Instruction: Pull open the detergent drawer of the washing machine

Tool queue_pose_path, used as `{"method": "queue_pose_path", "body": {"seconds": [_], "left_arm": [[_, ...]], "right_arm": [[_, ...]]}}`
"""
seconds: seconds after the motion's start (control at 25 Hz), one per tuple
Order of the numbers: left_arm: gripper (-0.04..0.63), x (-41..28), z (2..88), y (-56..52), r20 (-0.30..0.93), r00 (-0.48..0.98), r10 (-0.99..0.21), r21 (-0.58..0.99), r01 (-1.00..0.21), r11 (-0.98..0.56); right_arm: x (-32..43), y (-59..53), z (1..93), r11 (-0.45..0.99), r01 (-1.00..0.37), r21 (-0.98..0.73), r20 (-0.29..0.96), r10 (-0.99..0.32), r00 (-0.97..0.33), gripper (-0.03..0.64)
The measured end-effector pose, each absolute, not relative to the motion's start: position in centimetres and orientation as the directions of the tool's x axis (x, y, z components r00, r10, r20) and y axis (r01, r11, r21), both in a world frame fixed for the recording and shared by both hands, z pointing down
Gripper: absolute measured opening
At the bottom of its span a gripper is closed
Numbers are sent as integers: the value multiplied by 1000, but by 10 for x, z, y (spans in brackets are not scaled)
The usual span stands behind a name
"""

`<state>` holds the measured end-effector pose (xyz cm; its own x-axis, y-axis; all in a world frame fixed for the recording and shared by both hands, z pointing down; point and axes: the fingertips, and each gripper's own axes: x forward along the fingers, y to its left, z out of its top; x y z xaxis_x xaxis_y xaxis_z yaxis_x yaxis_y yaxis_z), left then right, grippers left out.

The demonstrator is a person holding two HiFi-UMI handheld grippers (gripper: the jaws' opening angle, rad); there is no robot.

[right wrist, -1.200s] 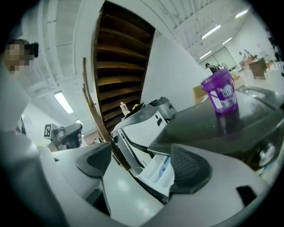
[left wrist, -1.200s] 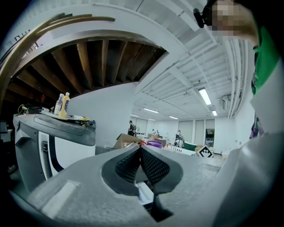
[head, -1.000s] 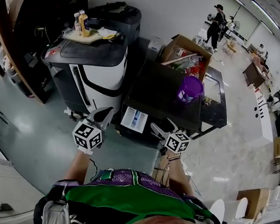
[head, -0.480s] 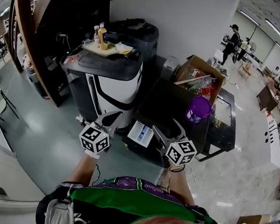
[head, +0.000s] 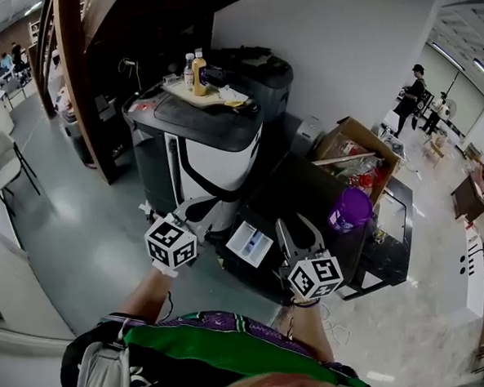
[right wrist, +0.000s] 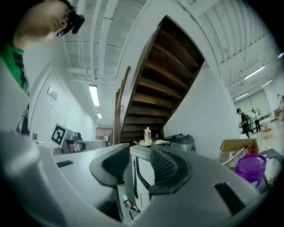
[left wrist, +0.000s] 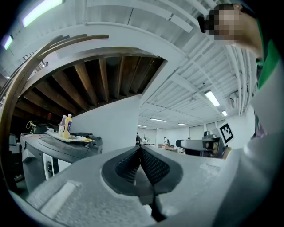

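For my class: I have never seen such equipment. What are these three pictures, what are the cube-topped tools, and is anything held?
A person wears a downward-looking head camera and holds a two-jaw gripper in each hand; the marked cubes belong to them. The other two pictures come from cameras on the grippers. The left gripper is shut and empty; the right gripper is closing, nothing between its jaws. Ahead: a white-and-black machine bearing a tray of bottles, and a purple cup on a dark cabinet.

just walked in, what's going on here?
A person stands facing a black appliance with a gripper in each hand, and nothing is touched yet. The left gripper is shut and empty. The right gripper has its jaws closing with nothing between them. A purple tub sits on the appliance.
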<state>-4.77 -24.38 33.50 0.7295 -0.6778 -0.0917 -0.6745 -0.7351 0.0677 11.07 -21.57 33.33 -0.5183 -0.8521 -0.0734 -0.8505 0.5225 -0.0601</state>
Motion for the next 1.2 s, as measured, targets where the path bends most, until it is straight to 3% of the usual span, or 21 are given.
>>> {"method": "queue_pose_path", "body": {"seconds": [0.24, 0.52, 1.2], "left_arm": [[17, -49, 327, -242, -99, 729, -677, 48, -676, -735], [17, -44, 322, -244, -106, 736, -669, 48, -668, -743], [17, -27, 320, -249, -114, 776, -620, 38, -620, -783]], "right_arm": [[106, -219, 327, 513, -858, -34, -67, -857, -510, 60], [116, -215, 320, 482, -876, -25, -77, -874, -479, 3], [129, -210, 322, 414, -910, -14, -83, -908, -412, 2]]}}
